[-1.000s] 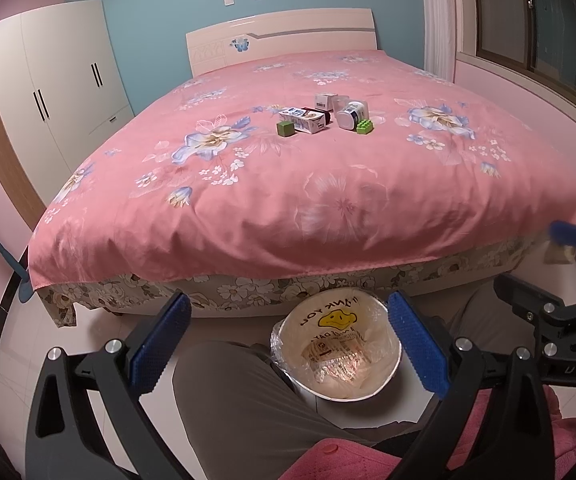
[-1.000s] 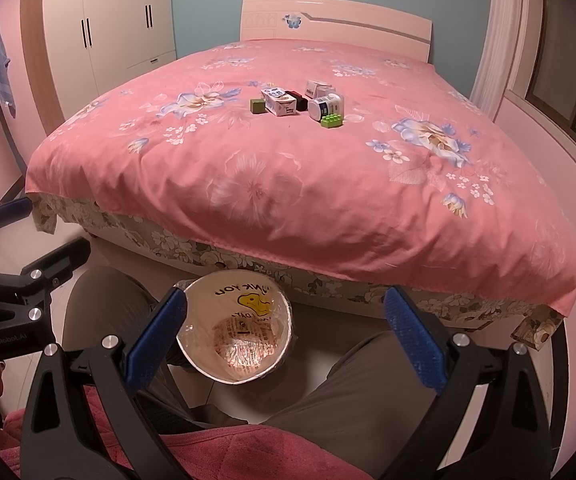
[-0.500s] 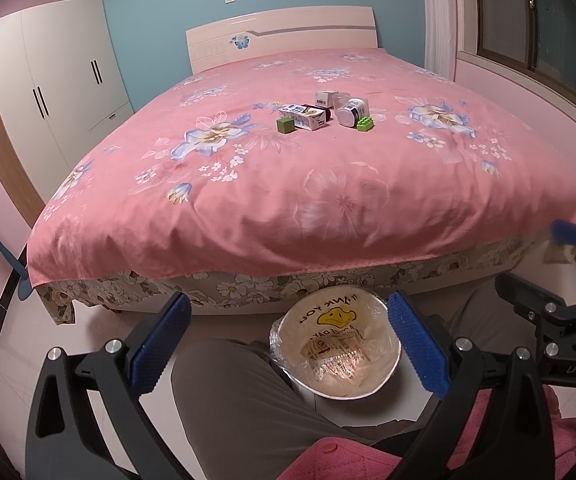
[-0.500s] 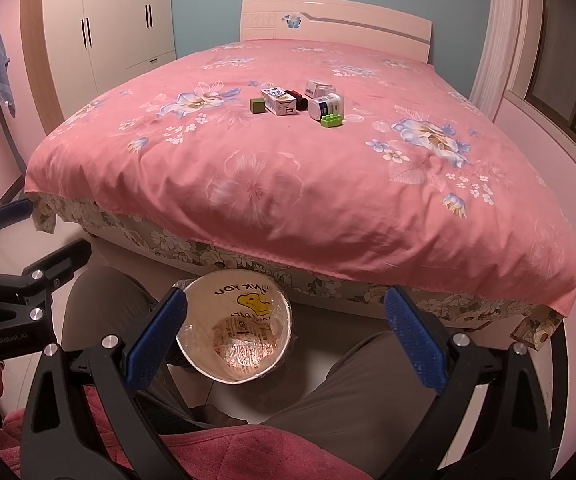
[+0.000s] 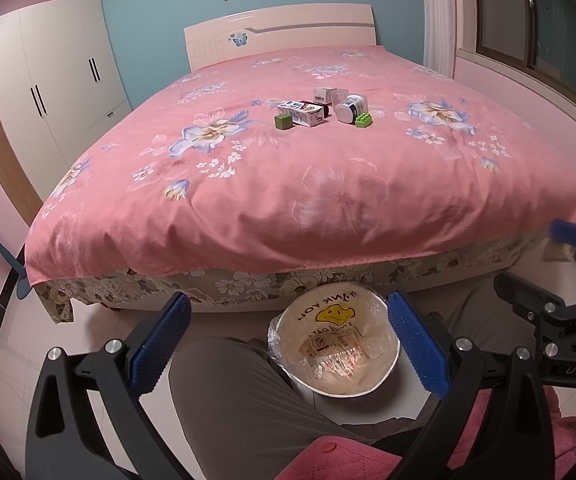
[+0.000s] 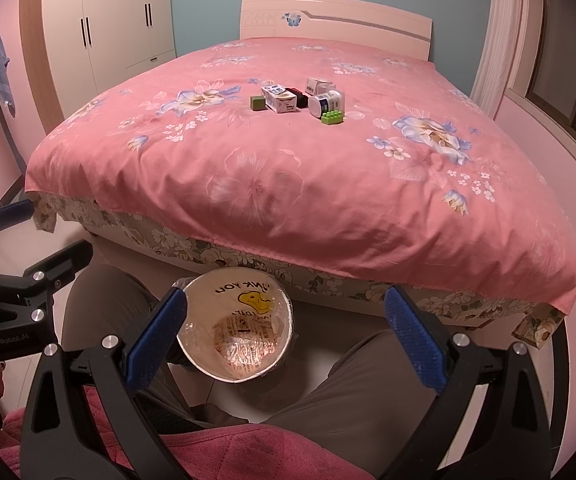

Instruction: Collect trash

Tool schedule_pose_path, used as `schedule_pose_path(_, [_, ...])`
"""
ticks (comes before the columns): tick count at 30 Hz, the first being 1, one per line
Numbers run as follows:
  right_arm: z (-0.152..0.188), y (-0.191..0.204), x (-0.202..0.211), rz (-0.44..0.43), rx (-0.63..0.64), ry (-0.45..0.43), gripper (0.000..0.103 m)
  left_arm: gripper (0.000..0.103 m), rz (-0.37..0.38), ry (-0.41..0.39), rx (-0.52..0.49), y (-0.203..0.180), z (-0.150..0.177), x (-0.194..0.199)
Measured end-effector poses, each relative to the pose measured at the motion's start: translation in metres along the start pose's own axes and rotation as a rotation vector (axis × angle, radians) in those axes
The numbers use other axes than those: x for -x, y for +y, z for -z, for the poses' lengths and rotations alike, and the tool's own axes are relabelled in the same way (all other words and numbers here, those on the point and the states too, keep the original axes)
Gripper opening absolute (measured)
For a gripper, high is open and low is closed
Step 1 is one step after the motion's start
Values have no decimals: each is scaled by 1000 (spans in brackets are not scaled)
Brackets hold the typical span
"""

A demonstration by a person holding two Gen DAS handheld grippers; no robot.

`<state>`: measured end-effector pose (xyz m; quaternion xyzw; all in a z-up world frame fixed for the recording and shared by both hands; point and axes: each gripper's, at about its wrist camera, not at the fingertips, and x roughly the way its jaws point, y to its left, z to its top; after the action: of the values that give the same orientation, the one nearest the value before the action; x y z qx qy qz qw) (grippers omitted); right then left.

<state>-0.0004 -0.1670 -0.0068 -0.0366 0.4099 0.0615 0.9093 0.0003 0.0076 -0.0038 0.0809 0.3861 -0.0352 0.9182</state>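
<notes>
Left wrist view shows the left gripper (image 5: 286, 344) wide open and holding nothing, over the person's knees, with the lined bin (image 5: 334, 346) on the floor at the foot edge of the bed (image 5: 328, 200). The right gripper (image 6: 286, 338) is equally wide and bare. The trash sits mid-bed, well apart from both: a carton (image 5: 302, 113), a bottle (image 5: 350, 107), a green cube (image 5: 283, 121), a green brick (image 5: 363, 120). Collecting seems not yet begun; next calls for a long reach forward.
</notes>
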Motion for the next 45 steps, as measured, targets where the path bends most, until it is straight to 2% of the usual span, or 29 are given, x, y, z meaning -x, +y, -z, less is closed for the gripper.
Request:
schedule_pose_path(5, [-1, 1, -4, 5, 18, 0, 96, 100, 30, 13, -5, -3, -2, -6])
schedule_pose_path(9, [-15, -5, -12, 5, 25, -16, 96, 100, 42, 14, -6, -4, -13, -20])
schedule_pose_path(13, [-46, -20, -17, -9, 2, -60, 96, 100, 41, 3, 27, 3, -39, -37])
schedule_pose_path(17, [-83, -36, -28, 17, 5, -117, 96, 100, 38, -3, 47, 9, -75, -61])
schedule_pose_path(21, [-117, -53, -47, 27, 14, -137, 96, 100, 57, -6, 42, 12, -112, -88])
schedule_pose_path(24, [-141, -67, -69, -4, 19, -120, 96, 100, 54, -7, 30, 12, -140, -114])
schedule_pose_path(30, [-184, -82, -121, -9, 61, -92, 96, 100, 88, -11, 26, 20, -184, -160])
schedule_pose_path(33, [-206, -87, -158, -27, 93, -75, 96, 100, 90, -19, 14, 27, -207, -188])
schedule_pose_path(38, [-229, -96, -223, -87, 128, -22, 96, 100, 131, 15, -79, 33, -235, -248])
schedule_pose_path(45, [-241, -106, -309, -104, 238, 47, 96, 100, 202, 23, -180, 34, -255, -322])
